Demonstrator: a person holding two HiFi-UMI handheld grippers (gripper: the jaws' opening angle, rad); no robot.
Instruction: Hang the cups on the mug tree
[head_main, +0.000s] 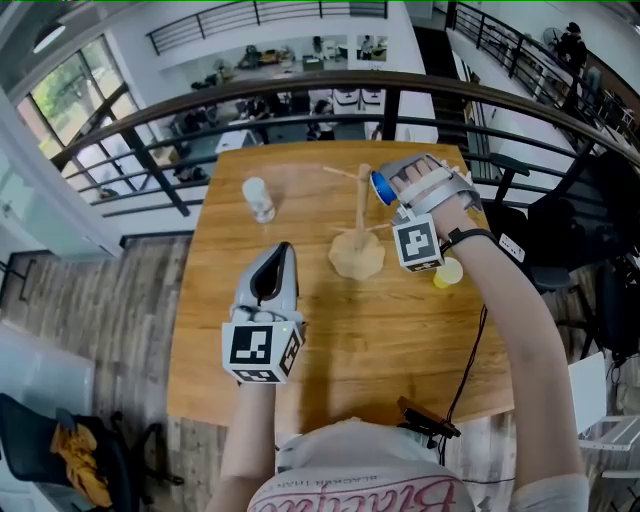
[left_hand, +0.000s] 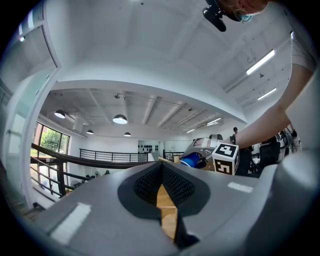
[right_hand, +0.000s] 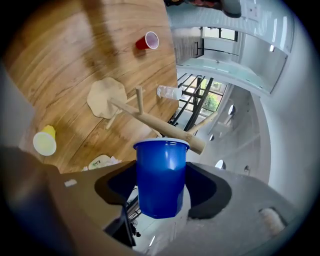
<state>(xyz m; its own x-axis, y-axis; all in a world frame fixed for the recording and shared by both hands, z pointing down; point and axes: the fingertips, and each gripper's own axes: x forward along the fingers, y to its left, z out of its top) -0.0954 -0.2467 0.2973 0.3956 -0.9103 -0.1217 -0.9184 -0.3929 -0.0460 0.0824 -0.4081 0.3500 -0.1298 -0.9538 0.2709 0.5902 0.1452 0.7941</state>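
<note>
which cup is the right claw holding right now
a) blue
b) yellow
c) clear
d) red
a: the right gripper view shows the blue cup clamped between the pads of the right claw, while the red cup and the yellow cup are out on the table.

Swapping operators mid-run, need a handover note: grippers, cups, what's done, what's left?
Left gripper: shut, empty, over the table.
Right gripper: shut on the blue cup, rim by a peg tip of the tree.
Clear cup, yellow cup and red cup: on the table.
Done: nothing hung yet.
Left: hang blue, then likely the other three.
</note>
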